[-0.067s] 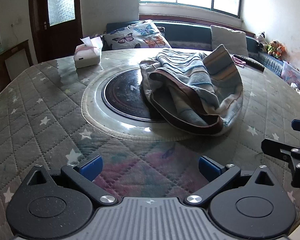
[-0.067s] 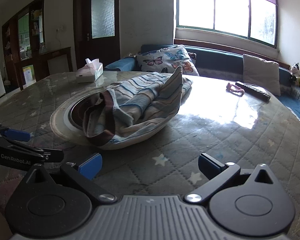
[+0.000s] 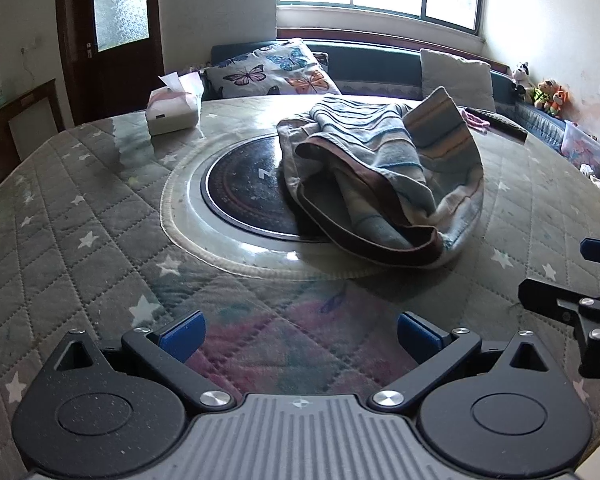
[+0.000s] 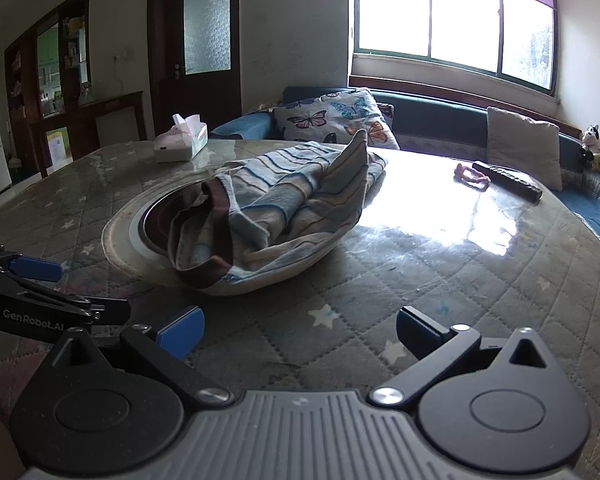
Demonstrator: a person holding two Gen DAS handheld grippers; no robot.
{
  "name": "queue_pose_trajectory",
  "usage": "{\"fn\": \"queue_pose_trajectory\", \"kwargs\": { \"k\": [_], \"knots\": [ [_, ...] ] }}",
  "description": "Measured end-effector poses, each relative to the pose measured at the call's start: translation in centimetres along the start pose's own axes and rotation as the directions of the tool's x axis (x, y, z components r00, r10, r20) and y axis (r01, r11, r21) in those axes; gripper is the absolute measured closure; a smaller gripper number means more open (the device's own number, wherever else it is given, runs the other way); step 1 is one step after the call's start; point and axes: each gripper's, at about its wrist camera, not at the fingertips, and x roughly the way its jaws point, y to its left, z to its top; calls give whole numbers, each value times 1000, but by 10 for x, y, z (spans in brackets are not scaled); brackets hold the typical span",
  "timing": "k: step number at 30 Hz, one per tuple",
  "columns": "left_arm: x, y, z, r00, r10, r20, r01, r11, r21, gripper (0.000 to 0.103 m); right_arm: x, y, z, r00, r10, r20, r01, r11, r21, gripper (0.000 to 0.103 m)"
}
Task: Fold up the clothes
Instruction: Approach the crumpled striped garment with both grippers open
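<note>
Blue, white and tan striped garment (image 3: 384, 176) with brown hem, grey quilted star-print table cover (image 3: 60, 248), butterfly-print pillow (image 3: 276, 70), blue gripper fingertip pads (image 3: 182, 334), white tissue box (image 3: 174, 114).

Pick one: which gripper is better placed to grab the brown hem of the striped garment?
Probably right. The brown hem lies just ahead of the right gripper, slightly left. From the left gripper the hem sits farther off, up and right. Both grippers are open, neither touching the striped garment.
</note>
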Motion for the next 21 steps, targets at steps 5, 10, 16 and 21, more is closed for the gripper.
{"fn": "queue_pose_trajectory", "kwargs": {
  "k": [5, 10, 16, 21],
  "knots": [
    [-3, -6, -4, 1000, -8, 7, 8, 1000, -4, 0, 0, 2, 1, 1000, -2, 4, 2, 1000, -4, 0],
    [-5, -12, -2, 1000, -15, -8, 15, 1000, 0, 0, -5, 3, -2, 1000, 10, 3, -10, 1000, -4, 0],
    [0, -9, 0, 999, -42, -13, 42, 999, 5, 0, -2, 3, 0, 999, 31, -16, -31, 999, 7, 0],
    [2, -11, 3, 999, -42, -14, 42, 999, 7, 0, 1, 2, 2, 999, 40, -27, -40, 999, 12, 0]
  ]
}}
